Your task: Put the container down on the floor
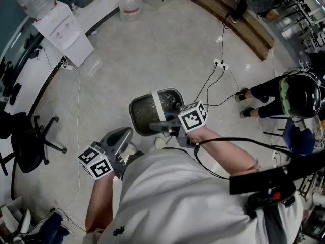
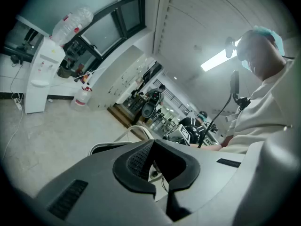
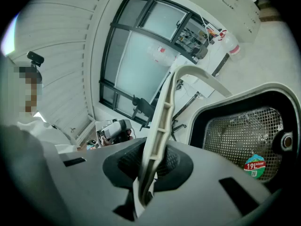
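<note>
The container (image 1: 144,113) is a dark mesh basket with a white bail handle (image 1: 159,105). It hangs in front of me above the pale floor. My right gripper (image 1: 165,127) is shut on that handle. In the right gripper view the handle (image 3: 162,126) runs up from between the pads, with the right gripper (image 3: 157,160) closed on it and the mesh basket (image 3: 244,135) to its right. My left gripper (image 1: 124,134) is lower left, beside my body, holding nothing. In the left gripper view the left gripper (image 2: 151,147) has its tips together, and the basket rim (image 2: 108,146) shows beyond it.
A white water dispenser (image 1: 63,32) and a water jug (image 1: 130,4) stand at the back left. An office chair (image 1: 30,144) is on the left. A power strip (image 1: 220,63) with cables lies ahead on the right, near another person (image 1: 284,98). A wooden step (image 1: 238,19) crosses the back.
</note>
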Demonstrator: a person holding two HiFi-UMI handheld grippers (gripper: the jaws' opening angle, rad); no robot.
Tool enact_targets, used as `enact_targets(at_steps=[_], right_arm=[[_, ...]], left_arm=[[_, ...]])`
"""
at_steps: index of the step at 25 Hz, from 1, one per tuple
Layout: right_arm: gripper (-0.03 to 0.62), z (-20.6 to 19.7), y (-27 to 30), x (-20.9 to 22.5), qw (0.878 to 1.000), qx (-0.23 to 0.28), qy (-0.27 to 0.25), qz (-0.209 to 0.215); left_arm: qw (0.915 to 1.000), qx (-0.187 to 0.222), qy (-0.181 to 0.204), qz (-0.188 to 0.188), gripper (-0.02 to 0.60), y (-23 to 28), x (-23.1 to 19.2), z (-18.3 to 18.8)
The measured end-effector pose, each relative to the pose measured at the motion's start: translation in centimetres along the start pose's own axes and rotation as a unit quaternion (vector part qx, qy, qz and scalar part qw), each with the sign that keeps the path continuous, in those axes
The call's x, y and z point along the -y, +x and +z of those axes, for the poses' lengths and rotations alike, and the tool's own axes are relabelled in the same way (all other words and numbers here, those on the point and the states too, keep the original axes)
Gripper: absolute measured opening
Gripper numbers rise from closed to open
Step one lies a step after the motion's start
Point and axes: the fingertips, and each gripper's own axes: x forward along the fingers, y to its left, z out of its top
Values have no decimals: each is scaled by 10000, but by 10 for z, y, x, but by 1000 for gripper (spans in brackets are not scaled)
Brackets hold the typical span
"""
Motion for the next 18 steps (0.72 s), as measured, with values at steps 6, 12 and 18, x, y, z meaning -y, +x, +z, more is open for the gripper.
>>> enact_targets(at_steps=[6, 12, 18], right_arm=[[25, 1, -41, 13, 10000, -20, 28, 48], [25, 12, -56, 31, 9999, -75, 13, 125], [26, 51, -39, 71, 9999, -62, 136, 26]], left_arm=[[10000, 58, -74, 20, 9, 41, 21, -1], [9994, 148, -140, 273, 9, 60, 22, 4], [9991, 92, -271, 323, 9, 67, -13, 24]])
